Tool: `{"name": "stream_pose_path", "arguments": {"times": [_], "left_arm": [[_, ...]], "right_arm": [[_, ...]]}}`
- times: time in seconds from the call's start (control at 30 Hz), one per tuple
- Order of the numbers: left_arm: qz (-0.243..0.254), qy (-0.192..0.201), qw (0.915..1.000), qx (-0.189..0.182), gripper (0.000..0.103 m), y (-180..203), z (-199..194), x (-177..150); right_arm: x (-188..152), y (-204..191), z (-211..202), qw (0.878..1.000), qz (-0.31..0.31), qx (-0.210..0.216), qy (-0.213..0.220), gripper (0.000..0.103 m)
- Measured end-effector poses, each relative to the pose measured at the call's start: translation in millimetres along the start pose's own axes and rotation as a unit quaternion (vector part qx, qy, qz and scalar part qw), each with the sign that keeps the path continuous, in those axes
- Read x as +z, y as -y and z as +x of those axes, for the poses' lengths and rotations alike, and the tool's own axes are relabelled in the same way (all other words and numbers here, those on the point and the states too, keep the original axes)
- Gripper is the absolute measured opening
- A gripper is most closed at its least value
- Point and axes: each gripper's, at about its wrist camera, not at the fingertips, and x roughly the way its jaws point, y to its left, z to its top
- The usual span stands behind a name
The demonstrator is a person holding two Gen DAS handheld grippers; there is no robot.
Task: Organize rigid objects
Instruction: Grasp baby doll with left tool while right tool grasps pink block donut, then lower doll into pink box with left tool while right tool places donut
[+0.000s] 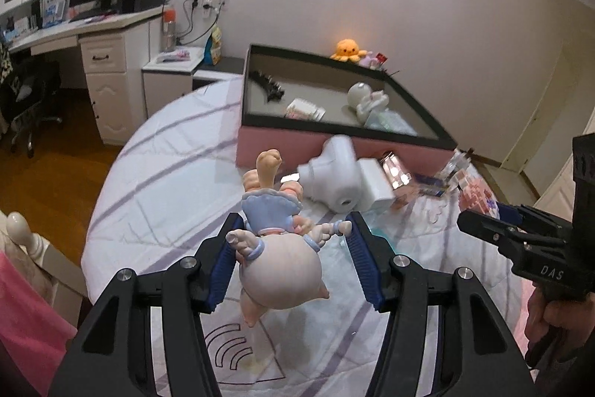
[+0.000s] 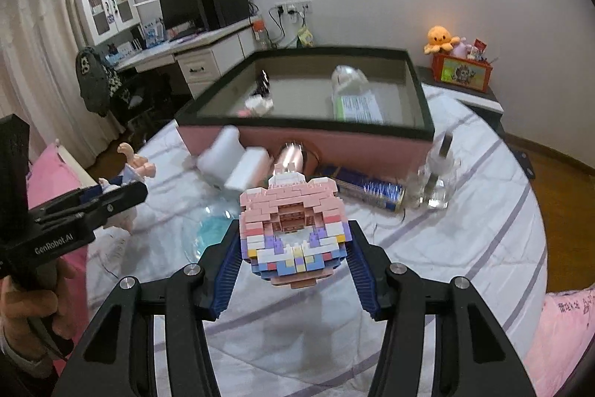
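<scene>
Doll (image 1: 277, 248) pinched by its arms in the left gripper (image 1: 293, 240), brick model (image 2: 293, 229) clamped in the right gripper (image 2: 293, 248), both above the bed short of the box (image 2: 424, 110); either could slip loose.

Count on the bed: one box (image 2: 305, 131), one doll (image 1: 275, 248), one brick model (image 2: 293, 229), one white device (image 1: 334, 181), one brush (image 2: 368, 190), two tongs (image 1: 292, 248) (image 2: 293, 255).
</scene>
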Motion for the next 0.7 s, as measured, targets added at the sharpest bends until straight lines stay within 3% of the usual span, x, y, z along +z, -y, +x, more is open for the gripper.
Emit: {"name": "stream_pose_path", "arguments": {"times": [0.33, 0.7], "left_arm": [[0.037, 0.043, 0.9983, -0.008, 0.058, 21.2, -1.7, 64.2], [0.038, 0.038, 0.9982, -0.027, 0.058, 30.0, 62.9, 154.4]], "right_arm": [[70.9, 1.0, -15.3, 0.999, -0.024, -0.002, 0.048, 0.055], [159.1, 37.6, 44.5, 0.999, 0.014, -0.019, 0.024, 0.055]]}}
